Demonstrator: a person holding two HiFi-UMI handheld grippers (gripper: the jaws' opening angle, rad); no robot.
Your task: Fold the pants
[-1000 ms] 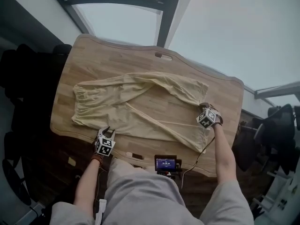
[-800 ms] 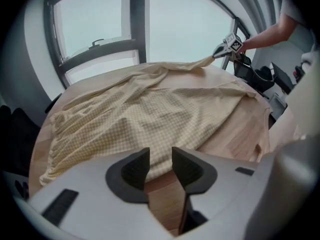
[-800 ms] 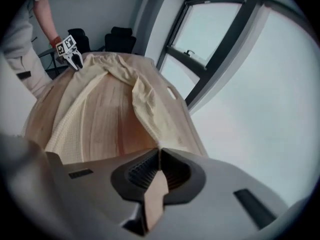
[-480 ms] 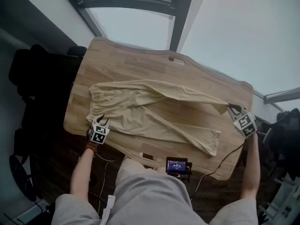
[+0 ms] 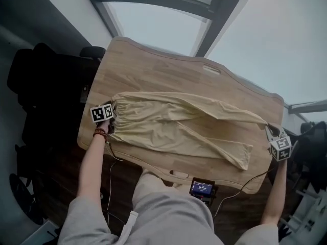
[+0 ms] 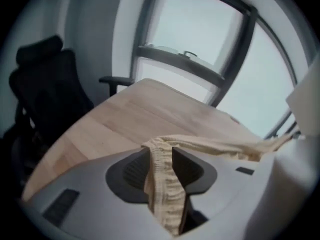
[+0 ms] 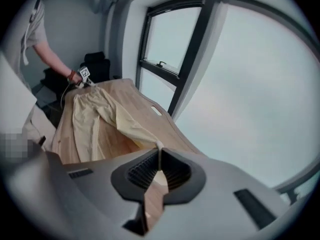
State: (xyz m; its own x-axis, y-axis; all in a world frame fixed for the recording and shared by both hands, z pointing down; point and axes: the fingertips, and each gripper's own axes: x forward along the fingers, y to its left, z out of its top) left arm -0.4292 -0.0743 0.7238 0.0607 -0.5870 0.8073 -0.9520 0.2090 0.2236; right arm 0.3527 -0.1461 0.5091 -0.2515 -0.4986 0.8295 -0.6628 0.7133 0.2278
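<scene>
Wood table (image 5: 153, 70), pants (image 5: 168, 131) strung along it: left gripper (image 6: 161, 170) pinches waistband (image 6: 162, 194) at its left end, right gripper (image 7: 159, 170) nips only a hem tip (image 7: 158, 146), so tension could yank it free.

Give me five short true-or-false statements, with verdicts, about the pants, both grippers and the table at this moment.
1. The left gripper is clamped on the waistband of the pants. True.
2. The right gripper is open and empty. False: its jaws are shut on the cuff of one pant leg.
3. Both pant legs are held. False: the nearer leg lies loose on the table.
4. The pants are folded in half. False: they are stretched out at full length along the table.
5. A small device with a lit screen shows by the table's near edge. True.
</scene>
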